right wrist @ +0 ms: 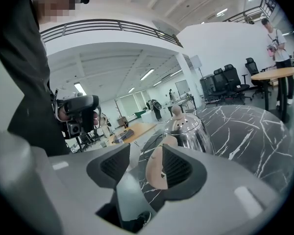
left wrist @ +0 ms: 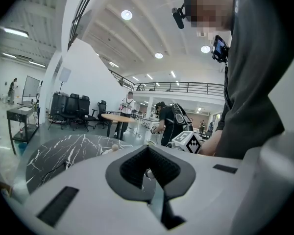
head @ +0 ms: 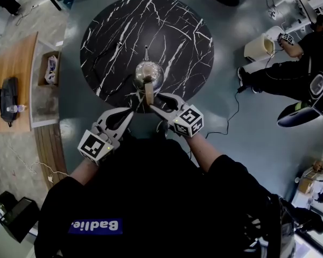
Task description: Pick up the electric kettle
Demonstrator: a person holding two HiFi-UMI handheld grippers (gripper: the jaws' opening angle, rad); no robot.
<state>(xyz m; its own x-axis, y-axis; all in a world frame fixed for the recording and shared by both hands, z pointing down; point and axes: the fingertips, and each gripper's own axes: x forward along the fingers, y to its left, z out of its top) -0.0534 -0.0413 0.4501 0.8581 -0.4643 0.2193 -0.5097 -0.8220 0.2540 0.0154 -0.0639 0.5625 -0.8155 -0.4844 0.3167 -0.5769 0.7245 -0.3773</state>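
Electric kettle (head: 148, 73) sits upright on the round black marble table (head: 113, 36), at the edge nearest us, with its tan handle (head: 149, 93) facing us. Our right tongs (head: 153, 101) are apart and level with that handle. In the right gripper view the handle (right wrist: 159, 168) stands between the pads, close against the right-hand pad, and we see no squeeze on it. The kettle is not lifted and its base rests on the table. Our left tongs (head: 128, 112) hang just beside the table edge, left of the kettle and clear of it. The left gripper view shows them together with nothing between.
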